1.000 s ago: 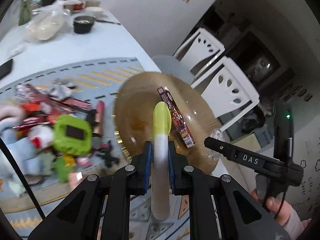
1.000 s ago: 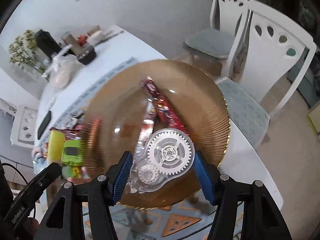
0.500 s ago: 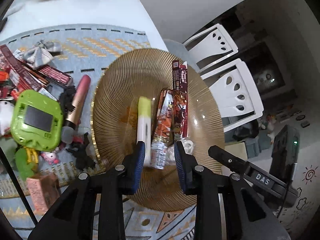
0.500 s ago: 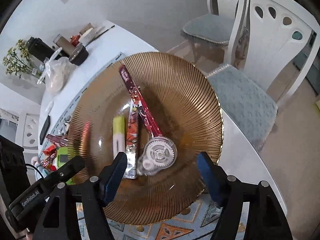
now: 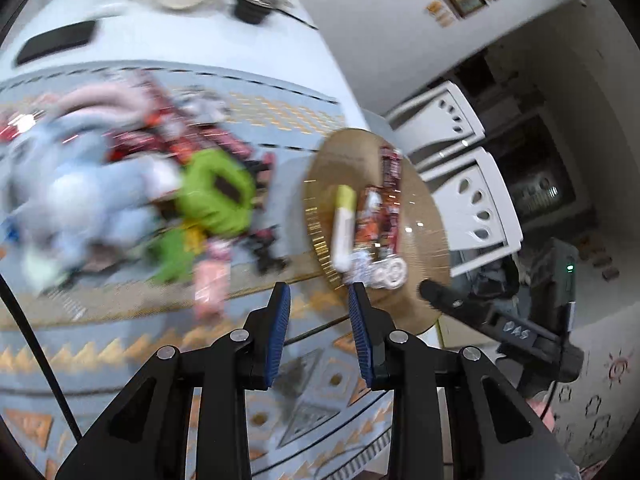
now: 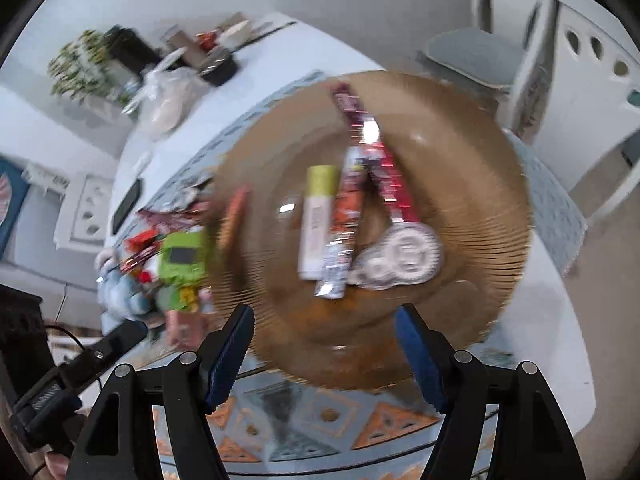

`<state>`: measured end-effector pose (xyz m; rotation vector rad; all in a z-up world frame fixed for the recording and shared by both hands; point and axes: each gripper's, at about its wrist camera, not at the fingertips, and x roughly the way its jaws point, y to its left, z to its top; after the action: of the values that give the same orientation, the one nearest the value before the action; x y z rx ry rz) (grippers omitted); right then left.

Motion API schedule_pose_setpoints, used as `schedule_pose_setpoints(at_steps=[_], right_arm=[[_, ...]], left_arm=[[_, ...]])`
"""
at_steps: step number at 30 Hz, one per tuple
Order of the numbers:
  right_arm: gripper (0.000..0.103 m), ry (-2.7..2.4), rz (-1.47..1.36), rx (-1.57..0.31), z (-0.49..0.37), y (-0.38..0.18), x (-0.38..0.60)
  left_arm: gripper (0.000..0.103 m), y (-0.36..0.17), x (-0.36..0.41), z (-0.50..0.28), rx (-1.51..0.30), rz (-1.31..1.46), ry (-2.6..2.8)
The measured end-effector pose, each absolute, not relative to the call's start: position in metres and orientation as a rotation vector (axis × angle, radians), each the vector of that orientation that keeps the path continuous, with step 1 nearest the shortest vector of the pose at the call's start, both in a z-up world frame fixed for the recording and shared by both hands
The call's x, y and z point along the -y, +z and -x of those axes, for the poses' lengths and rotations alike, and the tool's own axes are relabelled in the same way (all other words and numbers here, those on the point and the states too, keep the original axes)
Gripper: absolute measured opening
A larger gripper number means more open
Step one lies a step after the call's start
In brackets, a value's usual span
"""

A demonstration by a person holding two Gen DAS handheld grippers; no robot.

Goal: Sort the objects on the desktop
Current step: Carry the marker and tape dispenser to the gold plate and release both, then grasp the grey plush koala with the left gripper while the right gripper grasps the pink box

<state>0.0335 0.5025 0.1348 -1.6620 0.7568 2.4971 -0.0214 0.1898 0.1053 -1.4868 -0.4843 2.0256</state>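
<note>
A gold ribbed plate [image 6: 472, 168] on the patterned mat holds a white tube with a yellow cap [image 6: 318, 220], two red snack wrappers [image 6: 350, 216] and a clear correction tape with gears [image 6: 400, 260]. My right gripper [image 6: 324, 344] hangs open over the plate's near rim, nothing between its fingers. In the left wrist view the plate [image 5: 424, 240] sits to the right, with the tube [image 5: 344, 232] and the tape [image 5: 386, 270] on it. My left gripper [image 5: 318, 320] is open and empty above the mat, just left of the plate's near rim.
A blurred heap lies left of the plate: a green toy [image 5: 216, 192], a pale blue plush [image 5: 72, 196], wrappers, a pink box [image 5: 210, 280]. A black phone [image 5: 56, 42] and a black bowl [image 5: 252, 4] sit far back. White chairs [image 5: 472, 200] stand past the table edge.
My left gripper let go of the tube, which now lies on the plate, and drew back leftward. My right gripper released the correction tape onto the plate and opened wide.
</note>
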Motion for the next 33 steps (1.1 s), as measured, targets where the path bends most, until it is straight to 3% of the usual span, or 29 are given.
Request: schedule_pose_setpoints(at_steps=[9,13,21,27,33], right_arm=[[0.071,2.73,1.705,-0.562,-0.028,0.158,-0.419],[0.071,2.751,1.826,-0.53,-0.02,0.141,-0.371],[0.071,2.667,1.93,-0.199,-0.004,0.09,-0.305],[0.071,2.593,1.915,-0.168,0.016,0.062,-0.299],[0.071,2.567,1.867,-0.133,0.031,0.053,-0.297]], left_arm=[[0.027,0.074,-0.099,-0.003,0.596,1.608,2.111],[0.027,0.068,-0.079,-0.007,0.619,1.632,2.128],[0.027,0.065,-0.035,0.007,0.632,1.635,2.238],[0.033,0.082,-0.02,0.057,0.551,1.506,2.356],[0.037,0.073,-0.013,0.095,0.688,1.474,2.316]])
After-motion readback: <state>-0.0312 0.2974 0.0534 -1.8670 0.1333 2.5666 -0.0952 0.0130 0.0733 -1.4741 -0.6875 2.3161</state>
